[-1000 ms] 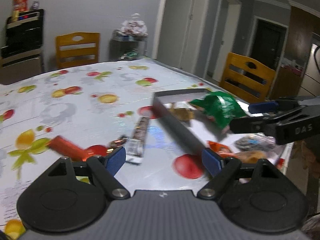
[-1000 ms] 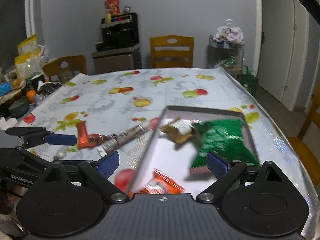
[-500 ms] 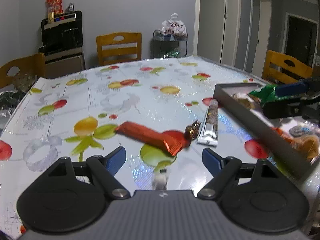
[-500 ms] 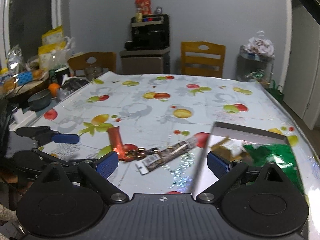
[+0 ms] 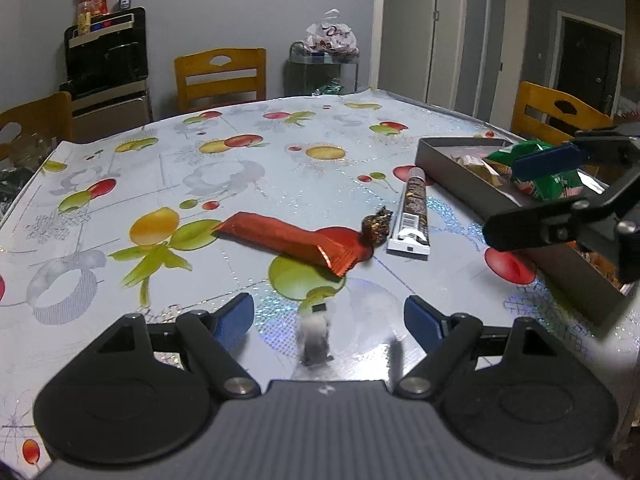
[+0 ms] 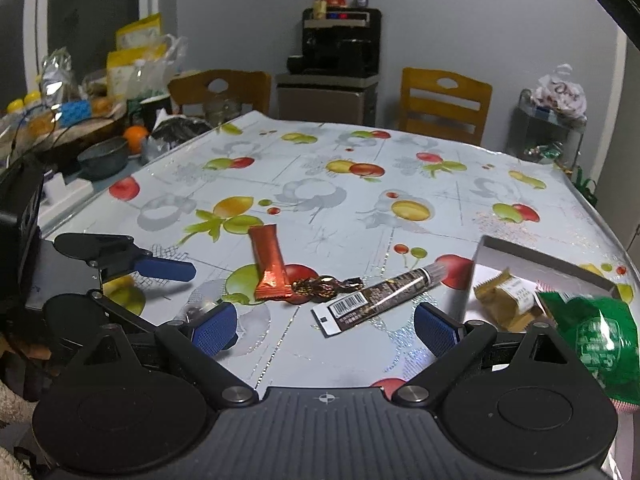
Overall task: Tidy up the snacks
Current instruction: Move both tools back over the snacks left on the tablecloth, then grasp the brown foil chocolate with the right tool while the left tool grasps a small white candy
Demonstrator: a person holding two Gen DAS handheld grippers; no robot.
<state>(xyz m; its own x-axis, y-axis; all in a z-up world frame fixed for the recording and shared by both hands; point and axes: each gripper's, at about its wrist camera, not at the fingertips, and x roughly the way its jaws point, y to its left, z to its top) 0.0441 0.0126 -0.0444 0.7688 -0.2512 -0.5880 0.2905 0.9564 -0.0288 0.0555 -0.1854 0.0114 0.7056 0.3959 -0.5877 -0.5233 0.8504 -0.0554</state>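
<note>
On the fruit-print tablecloth lie an orange-red bar (image 5: 292,240) (image 6: 270,264), a small gold-brown twisted candy (image 5: 376,224) (image 6: 324,286) and a long dark bar (image 5: 414,212) (image 6: 380,300) with a white barcode end. The grey tray (image 5: 460,184) (image 6: 540,258) at the right holds a green bag (image 5: 548,176) (image 6: 596,344) and a gold-wrapped snack (image 6: 506,300). My left gripper (image 5: 328,318) (image 6: 180,292) is open low over the table, with a small pale candy (image 5: 316,336) lying blurred between its fingers. My right gripper (image 6: 326,328) (image 5: 532,196) is open beside the tray, just short of the dark bar.
Wooden chairs (image 5: 220,76) (image 6: 444,100) stand around the table, and a black appliance (image 6: 340,48) sits on a cabinet by the wall. A cluttered counter at the left holds a bowl (image 6: 102,158), an orange (image 6: 136,138) and bags. The table's edge runs just right of the tray.
Both views have swung left, from the tray to the loose snacks. The right gripper has shifted left off the tray. The snacks on the table lie as before.
</note>
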